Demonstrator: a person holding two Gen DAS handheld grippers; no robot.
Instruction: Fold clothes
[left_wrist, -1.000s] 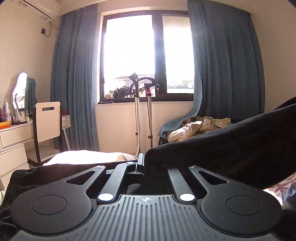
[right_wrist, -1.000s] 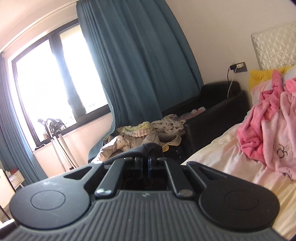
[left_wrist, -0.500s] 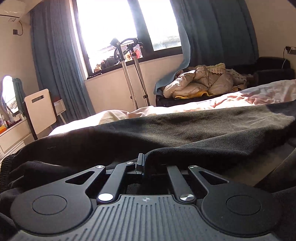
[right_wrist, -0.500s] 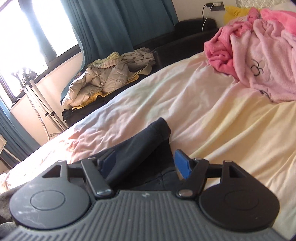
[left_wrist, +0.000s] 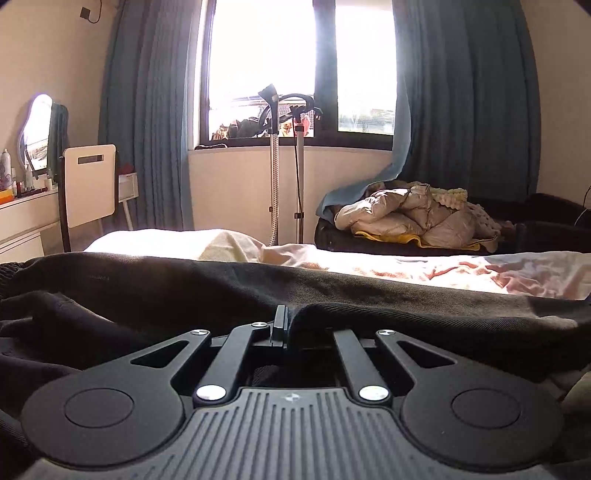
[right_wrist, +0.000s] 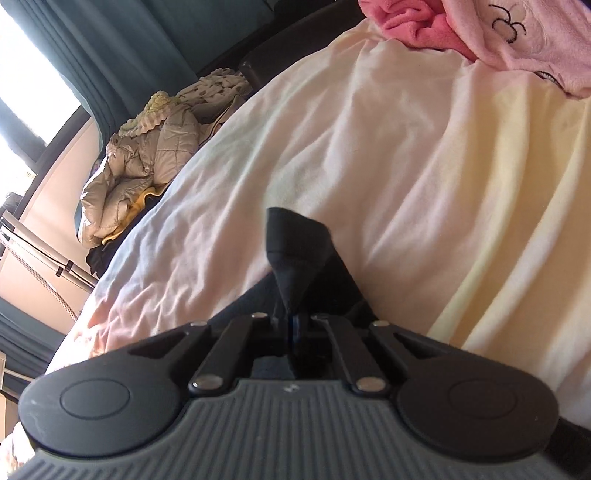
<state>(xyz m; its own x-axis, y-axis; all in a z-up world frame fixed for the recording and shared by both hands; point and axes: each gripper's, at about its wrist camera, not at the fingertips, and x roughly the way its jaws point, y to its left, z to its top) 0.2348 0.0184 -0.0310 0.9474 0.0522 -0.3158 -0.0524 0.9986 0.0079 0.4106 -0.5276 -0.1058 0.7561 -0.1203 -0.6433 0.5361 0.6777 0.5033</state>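
Black garment (left_wrist: 332, 295) is lying spread across the bed (left_wrist: 443, 269), draped low over the cream sheet. Left tongs (left_wrist: 286, 325) are pinching a fold of its edge, jaws closed; right tongs (right_wrist: 291, 325) are clamping a peaked corner (right_wrist: 295, 251), jaws nearly shut. Risk: thin corner bite is likely slipping free under tension, skewing the fold. Versus half a second ago, right tongs are now closed, previously gaping.

The right gripper (right_wrist: 291, 325), open half a second ago, has apparently closed on the dark garment (right_wrist: 295, 254), now lowered onto the bed (right_wrist: 406, 166).
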